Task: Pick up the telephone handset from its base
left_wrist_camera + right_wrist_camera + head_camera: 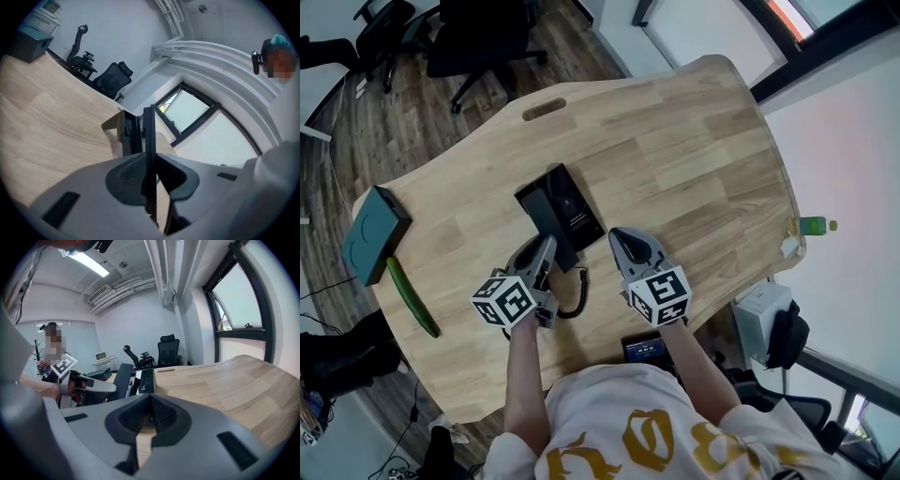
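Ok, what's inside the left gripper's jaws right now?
The telephone handset, edge-on, with both pads pressed on it. The left gripper covers its lower end; the base shows just behind.

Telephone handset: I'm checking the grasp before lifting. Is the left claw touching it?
Touching. The left gripper view shows the handset standing edge-on between the pads of the left claw, which are closed against its sides.
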